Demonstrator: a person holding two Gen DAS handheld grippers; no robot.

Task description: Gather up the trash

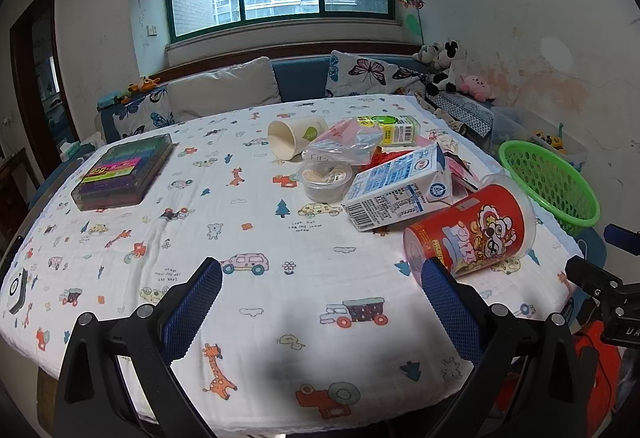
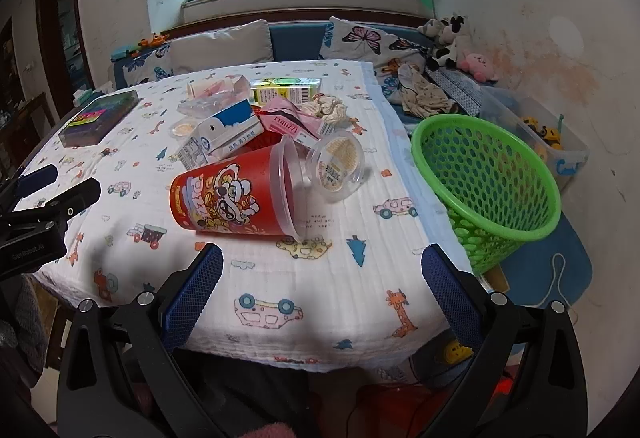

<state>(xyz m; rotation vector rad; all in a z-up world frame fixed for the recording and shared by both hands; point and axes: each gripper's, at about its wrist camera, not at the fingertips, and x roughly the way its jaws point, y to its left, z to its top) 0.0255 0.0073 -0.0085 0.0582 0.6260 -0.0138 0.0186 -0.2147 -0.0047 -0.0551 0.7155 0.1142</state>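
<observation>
Closest to the lens are the blue padded fingers of both grippers, spread wide with nothing between them. The left gripper (image 1: pixel 322 280) hangs over the near edge of the worktop (image 1: pixel 280 250), which is covered in a white cloth with cartoon cars and giraffes. The right gripper (image 2: pixel 322 266) sits over the near right corner of the same worktop.

The red snack cup (image 2: pixel 232 198) lies on its side just ahead of the right gripper, a bit left of its centre line, open mouth pointing right. In the left view that cup is just past the left gripper's right finger. A small clear lidded tub (image 2: pixel 336 166) is tipped against the cup's rim.

Behind that is the rest of the trash pile: a blue and white milk carton (image 1: pixel 396 190), a clear plastic cup (image 1: pixel 326 180), a plastic bag (image 1: pixel 348 142), a paper cup (image 1: pixel 294 136) on its side, a yellow-green juice box (image 2: pixel 286 88), a pink wrapper (image 2: pixel 290 122) and a crumpled tissue (image 2: pixel 330 108).

The green basket (image 2: pixel 492 174) stands off the worktop's right side, tilted, to the right of the right gripper. A box of coloured pens (image 1: pixel 124 172) sits far left, well apart from the pile.
</observation>
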